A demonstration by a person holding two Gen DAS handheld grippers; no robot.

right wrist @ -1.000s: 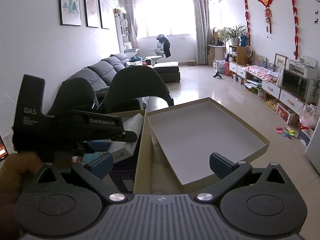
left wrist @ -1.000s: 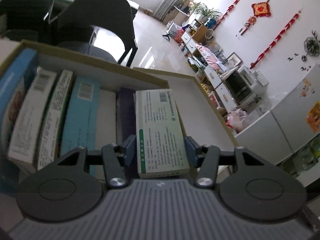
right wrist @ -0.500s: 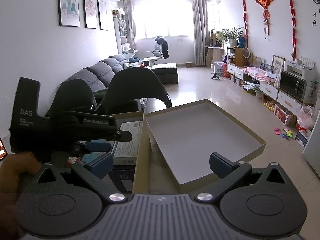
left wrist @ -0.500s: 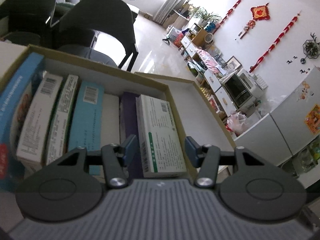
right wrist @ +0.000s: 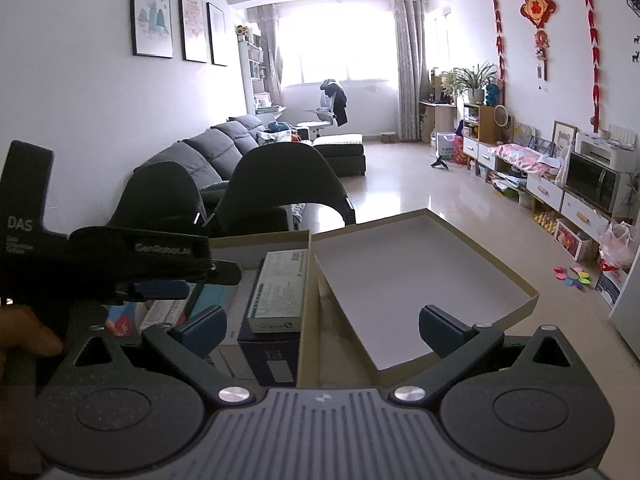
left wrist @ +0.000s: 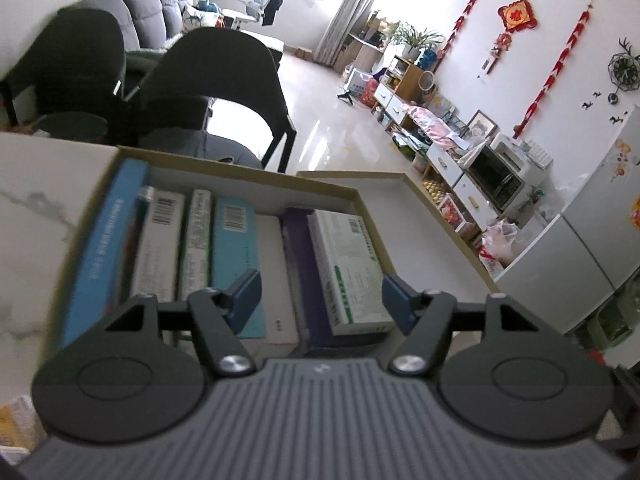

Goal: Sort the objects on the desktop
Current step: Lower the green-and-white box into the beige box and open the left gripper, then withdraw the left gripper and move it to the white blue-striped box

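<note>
So the left gripper [left wrist: 318, 294] is up over the cardboard box [left wrist: 256, 174] with its jaws opening, and there's clear space on both sides between its blue pads [left wrist: 244, 294] and the white and green carton [left wrist: 350, 272], so it's got hold of nothing. That carton is lying flat on top of a dark purple box [left wrist: 298, 264] at the right end of the row, right against the cardboard box's right wall. To its left the other packs stand on edge side by side: a white one [left wrist: 274, 280], a teal one with a barcode [left wrist: 236, 248], 2 slim white ones [left wrist: 162, 248] and a big blue one [left wrist: 106, 248] against the left wall. The cardboard box sits on a white marble-look table [left wrist: 36, 208]. From the right wrist view, the right gripper [right wrist: 322, 330] hangs with its jaws spread wide and nothing between them, hovering over the seam where the full box meets the shallow lid [right wrist: 404, 276] lying open beside it, white inside. You can see the left gripper's black body off to the left there with a bit of the person's hand [right wrist: 24, 336] on it. 2 dark chairs [right wrist: 280, 184] stand just past the table, with a grey sofa [right wrist: 216, 148] behind them.
</note>
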